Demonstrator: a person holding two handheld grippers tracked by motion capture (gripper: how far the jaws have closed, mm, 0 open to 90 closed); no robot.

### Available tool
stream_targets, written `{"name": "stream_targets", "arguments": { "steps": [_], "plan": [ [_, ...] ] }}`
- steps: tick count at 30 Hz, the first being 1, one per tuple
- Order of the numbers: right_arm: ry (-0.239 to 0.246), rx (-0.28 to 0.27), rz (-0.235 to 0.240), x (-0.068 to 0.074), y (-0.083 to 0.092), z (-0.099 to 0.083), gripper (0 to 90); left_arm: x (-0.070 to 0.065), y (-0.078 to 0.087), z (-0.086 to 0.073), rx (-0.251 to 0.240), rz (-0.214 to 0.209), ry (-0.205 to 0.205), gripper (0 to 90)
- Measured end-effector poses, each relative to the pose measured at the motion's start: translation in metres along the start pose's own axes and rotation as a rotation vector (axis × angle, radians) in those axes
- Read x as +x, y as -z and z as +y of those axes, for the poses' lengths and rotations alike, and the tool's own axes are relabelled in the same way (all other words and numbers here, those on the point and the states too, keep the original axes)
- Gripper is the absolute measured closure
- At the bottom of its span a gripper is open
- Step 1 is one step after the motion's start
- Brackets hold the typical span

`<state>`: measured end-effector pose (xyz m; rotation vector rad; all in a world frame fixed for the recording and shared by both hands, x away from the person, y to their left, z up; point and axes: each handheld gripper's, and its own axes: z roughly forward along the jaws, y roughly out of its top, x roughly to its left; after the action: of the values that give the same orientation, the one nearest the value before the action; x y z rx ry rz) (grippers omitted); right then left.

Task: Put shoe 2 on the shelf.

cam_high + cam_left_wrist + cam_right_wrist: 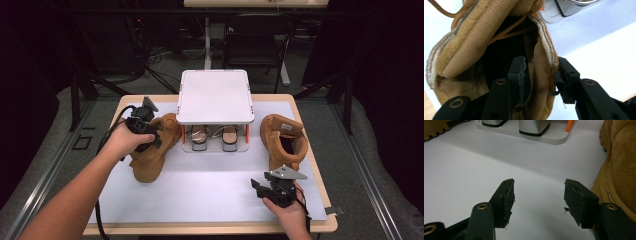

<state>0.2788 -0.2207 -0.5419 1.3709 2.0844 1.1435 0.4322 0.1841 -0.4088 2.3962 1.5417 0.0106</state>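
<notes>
Left gripper fingers straddle left boot collar wall, half-parted, grip loose: let go clean, boot upright on bench. Right gripper fingers wide, empty, beside right boot.

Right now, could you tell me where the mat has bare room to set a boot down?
The widest free patch is the middle front of the mat, bordered by the left boot, the shoe rack and the right gripper. It is crowded beside the rack, where the right boot stands, and the left gripper straddles the left boot's collar.
</notes>
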Motion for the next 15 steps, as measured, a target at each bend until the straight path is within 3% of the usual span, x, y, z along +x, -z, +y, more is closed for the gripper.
{"name": "stream_targets", "arguments": {
  "steps": [10,15],
  "plan": [
    [0.003,0.001,-0.001,0.0,0.0,0.0,41.3,0.002,0.018,0.0,0.017,0.009,0.014,55.2],
    [0.006,-0.001,-0.001,0.0,0.0,0.0,41.3,0.009,0.033,-0.002,0.004,0.037,0.024,55.5]
  ]
}}
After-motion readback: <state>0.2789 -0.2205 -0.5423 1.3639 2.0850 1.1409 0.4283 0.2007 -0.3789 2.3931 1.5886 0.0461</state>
